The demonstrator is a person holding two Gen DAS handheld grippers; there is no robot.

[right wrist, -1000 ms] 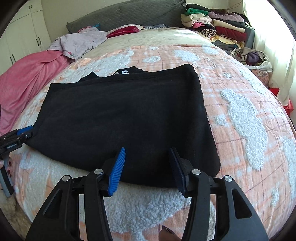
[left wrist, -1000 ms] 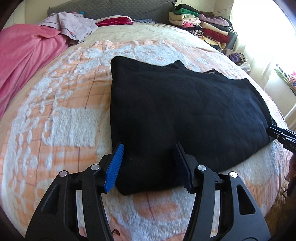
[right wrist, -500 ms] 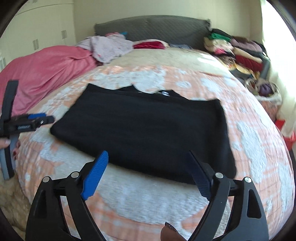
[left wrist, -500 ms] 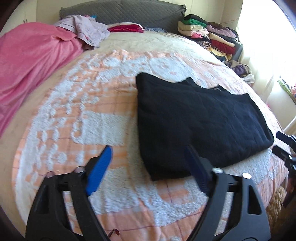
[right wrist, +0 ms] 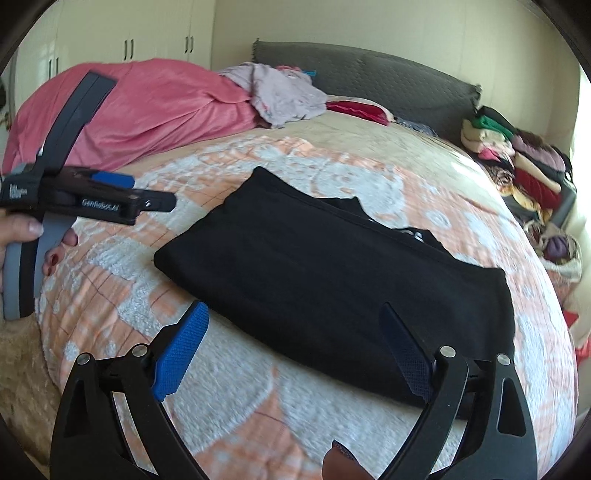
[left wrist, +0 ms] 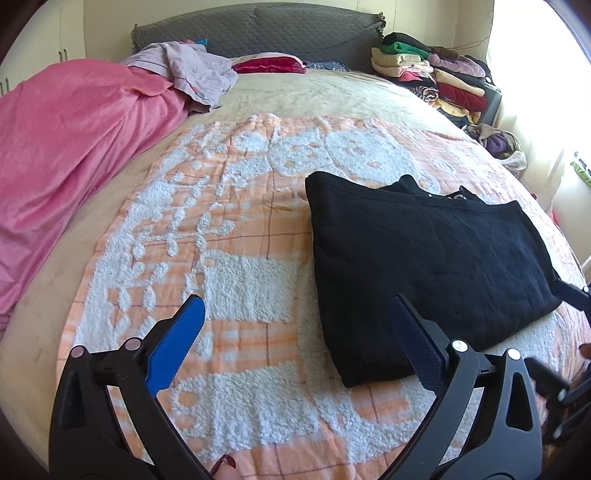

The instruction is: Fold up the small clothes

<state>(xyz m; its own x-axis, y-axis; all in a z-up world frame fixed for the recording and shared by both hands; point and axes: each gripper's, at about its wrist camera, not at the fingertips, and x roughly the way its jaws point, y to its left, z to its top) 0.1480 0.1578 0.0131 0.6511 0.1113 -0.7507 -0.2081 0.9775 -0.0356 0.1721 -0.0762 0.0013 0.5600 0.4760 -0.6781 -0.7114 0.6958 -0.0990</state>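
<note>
On my left wrist view, the left tool (left wrist: 297, 334) hangs above the bed with its fingers spread wide, pinching nothing. The folded black garment (left wrist: 424, 266) lies flat on the orange-and-white blanket (left wrist: 229, 266), ahead and to the right; its near corner sits just behind my right-hand finger (left wrist: 415, 341). The left-hand blue pad (left wrist: 175, 347) is over bare blanket, well apart from the cloth. A pink cover (left wrist: 74, 147) is bunched along the left of the bed, and a stack of folded clothes (left wrist: 432, 77) stands far right by the grey headboard (left wrist: 258, 33).

On my right wrist view, the right tool (right wrist: 295, 349) is likewise spread wide and holds nothing. The black garment (right wrist: 332, 273) lies just beyond it, its near edge running between the two fingers, with the right-hand finger over its near corner. At the left edge I see the left tool (right wrist: 147, 195) in the person's hand (right wrist: 26, 236), off the garment's left corner.
</note>
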